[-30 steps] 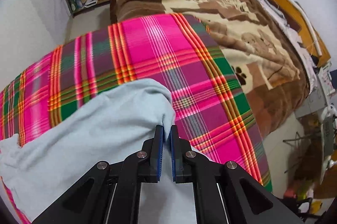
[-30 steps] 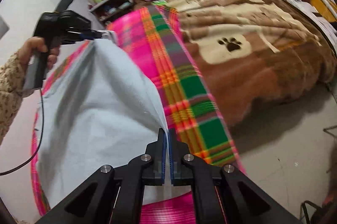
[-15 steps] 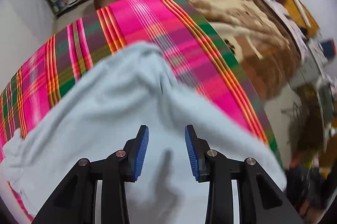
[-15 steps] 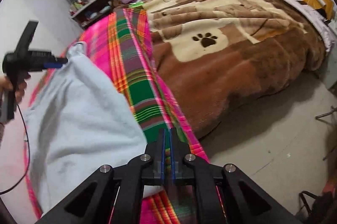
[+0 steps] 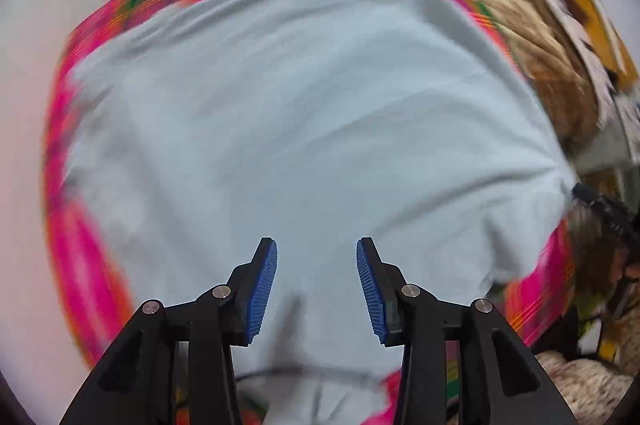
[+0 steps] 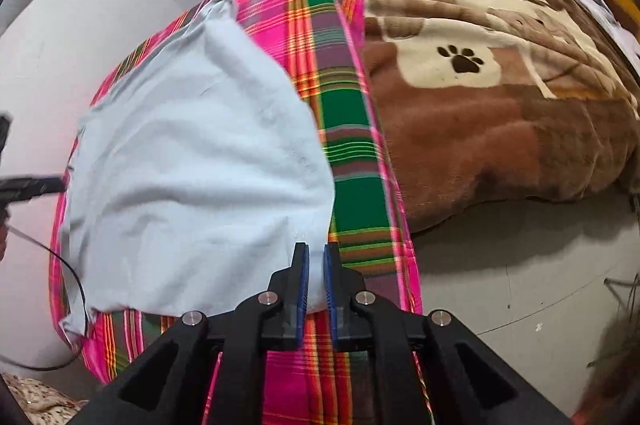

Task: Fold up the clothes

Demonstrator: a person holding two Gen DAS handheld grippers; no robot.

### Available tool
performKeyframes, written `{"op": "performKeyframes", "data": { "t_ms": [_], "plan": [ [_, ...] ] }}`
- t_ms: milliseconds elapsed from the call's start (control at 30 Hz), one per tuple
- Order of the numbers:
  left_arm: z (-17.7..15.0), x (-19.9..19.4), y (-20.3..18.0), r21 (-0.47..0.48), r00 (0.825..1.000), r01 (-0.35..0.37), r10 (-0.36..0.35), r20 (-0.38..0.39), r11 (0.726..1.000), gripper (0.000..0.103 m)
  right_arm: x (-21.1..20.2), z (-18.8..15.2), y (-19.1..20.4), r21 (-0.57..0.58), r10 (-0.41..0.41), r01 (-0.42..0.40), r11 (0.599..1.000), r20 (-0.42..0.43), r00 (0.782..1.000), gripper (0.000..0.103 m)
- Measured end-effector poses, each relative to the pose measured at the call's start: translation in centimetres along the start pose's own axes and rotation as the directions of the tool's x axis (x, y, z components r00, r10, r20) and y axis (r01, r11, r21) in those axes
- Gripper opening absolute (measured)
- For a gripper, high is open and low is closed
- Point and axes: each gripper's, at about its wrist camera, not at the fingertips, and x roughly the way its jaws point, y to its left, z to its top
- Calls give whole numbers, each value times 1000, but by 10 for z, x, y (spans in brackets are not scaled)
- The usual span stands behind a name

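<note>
While both jaws open, pale blue garment (image 6: 192, 161) on plaid blanket (image 6: 344, 129)

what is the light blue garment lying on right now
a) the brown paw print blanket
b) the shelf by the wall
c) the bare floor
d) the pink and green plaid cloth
d: in the right wrist view the light blue garment lies spread on the pink and green plaid cloth, whose stripes show around its edges; the brown paw print blanket lies beside it, further right.
</note>
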Motion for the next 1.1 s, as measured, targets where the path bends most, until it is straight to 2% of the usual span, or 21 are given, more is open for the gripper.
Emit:
{"op": "performKeyframes", "data": {
  "t_ms": [100,200,333,433,500,533,600,667,767,900,1000,1033,1100],
  "plan": [
    [-39,-14,42,-138,1000,-3,4,7,990,49,-3,6,16,-69,4,-3,998,6,1000,8],
    [-78,-25,80,-258,1000,-25,29,10,966,50,-7,7,40,-132,24,-22,991,16,1000,8],
    [-124,-40,110,-334,999,-13,23,26,942,51,-4,2,73,-198,37,-35,980,7,999,8],
    [-156,-38,132,-383,999,-30,42,22,923,60,-4,-7,100,-242,66,-65,968,-3,998,8],
    [-169,-23,147,-447,1000,7,2,20,895,60,-3,-19,120,-277,104,-106,955,-19,994,8],
    [-172,-13,154,-476,998,51,-35,42,878,60,-2,-26,132,-296,131,-134,946,-32,991,9],
    [-174,6,163,-516,996,84,-68,50,853,60,2,-46,162,-367,190,-205,907,-79,979,9],
    [-170,22,168,-526,996,86,-65,58,846,60,4,-67,193,-460,196,-223,860,-106,975,9],
    [-164,37,174,-524,991,127,-90,97,842,60,5,-100,241,-575,226,-264,774,-138,964,9],
    [-154,47,188,-542,977,201,-130,167,816,60,10,-134,300,-695,250,-283,661,-151,956,10],
    [-145,52,200,-554,966,248,-160,203,795,60,10,-157,332,-753,267,-282,594,-146,953,13],
    [-142,55,201,-548,966,251,-168,197,798,60,10,-164,343,-770,272,-283,572,-147,951,14],
    [-133,57,200,-505,968,238,-160,192,829,60,12,-178,363,-802,280,-282,527,-149,948,18]
  ]
}}
